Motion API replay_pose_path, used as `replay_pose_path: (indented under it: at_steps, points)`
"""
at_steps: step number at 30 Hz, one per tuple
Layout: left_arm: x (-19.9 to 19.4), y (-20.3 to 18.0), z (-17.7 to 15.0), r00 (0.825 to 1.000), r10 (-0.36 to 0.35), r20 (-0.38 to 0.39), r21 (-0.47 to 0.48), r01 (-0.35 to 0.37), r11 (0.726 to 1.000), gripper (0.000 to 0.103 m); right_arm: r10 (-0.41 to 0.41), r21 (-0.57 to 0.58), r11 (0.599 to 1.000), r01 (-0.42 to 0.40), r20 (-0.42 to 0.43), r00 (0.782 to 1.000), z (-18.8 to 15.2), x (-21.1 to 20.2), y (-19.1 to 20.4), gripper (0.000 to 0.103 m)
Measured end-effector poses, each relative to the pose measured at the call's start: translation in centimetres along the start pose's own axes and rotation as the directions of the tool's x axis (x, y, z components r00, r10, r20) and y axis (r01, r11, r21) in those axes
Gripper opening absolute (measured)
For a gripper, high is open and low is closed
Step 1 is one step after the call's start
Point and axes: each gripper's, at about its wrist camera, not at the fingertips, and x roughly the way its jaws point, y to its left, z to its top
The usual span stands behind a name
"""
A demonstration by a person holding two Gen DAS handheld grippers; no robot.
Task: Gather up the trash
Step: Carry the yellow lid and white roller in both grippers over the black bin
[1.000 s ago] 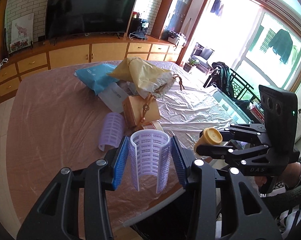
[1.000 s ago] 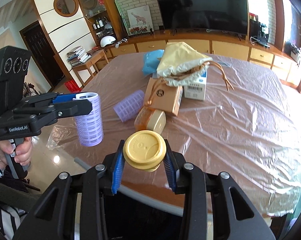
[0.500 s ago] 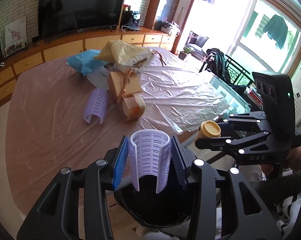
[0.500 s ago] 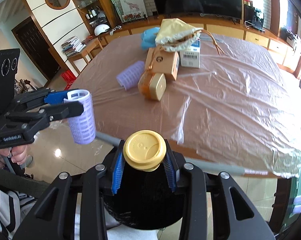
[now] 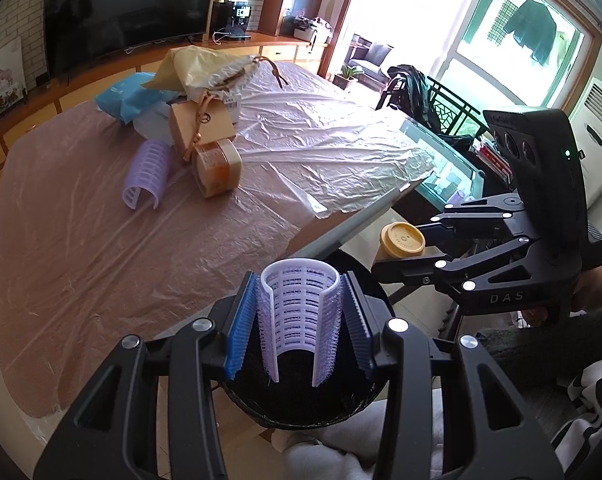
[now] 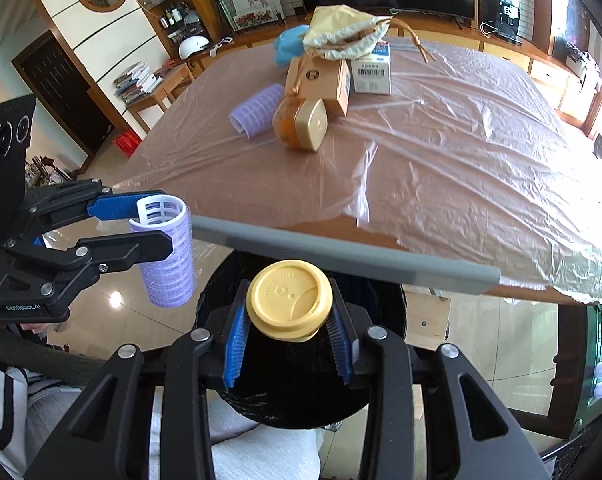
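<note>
Brown, under a crinkled clear plastic sheet, the table filled most of both views, and everything else is placed against it. Below its near edge, on the floor side, stood a black bin with its dark mouth open upward.

On the far part of the table lay a heap: a yellow bag on top, a blue bag beside it, a tan box and a white box beneath. Nearer the table's middle, touching the tan box, a squat orange jar lay on its side, and just beside that a purple roller lay flat on the sheet.

Off the table, past its near edge, the left gripper was clamped on a second roller, a split purple-white cylinder held upright over the bin's mouth. The blue pads pressed its two sides.

The right gripper was likewise off the table's edge and above the bin, its jaws narrow and closed around a small bottle with a yellow cap; only the cap and a little of the neck showed, so the body could not be made out.

A hand gripped the right gripper's handle, beside a striped sleeve.
</note>
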Motion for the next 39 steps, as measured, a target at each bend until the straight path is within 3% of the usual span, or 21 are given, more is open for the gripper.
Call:
replay_pose_path:
  at_steps: [9, 22, 39]
  points:
    - [1.1, -0.5, -1.3, 0.999, -0.009, -0.042, 0.012, 0.01, 1.0, 0.044, 0.0, 0.019, 1.0, 0.001, -0.043, 0.999, -1.5, 1.4, -0.3, 0.036]
    - [4.4, -0.2, -3.6, 0.99, 0.036, -0.139, 0.052, -0.029, 0.998, 0.044, -0.033, 0.015, 0.999, 0.035, -0.102, 0.994, -2.6, 3.9, -0.6, 0.036]
    - [6.7, 0.0, -4.5, 0.98, 0.065, -0.19, 0.073, -0.052, 0.996, 0.044, -0.067, 0.029, 0.997, 0.073, -0.175, 0.982, -3.0, 7.1, -1.3, 0.036]
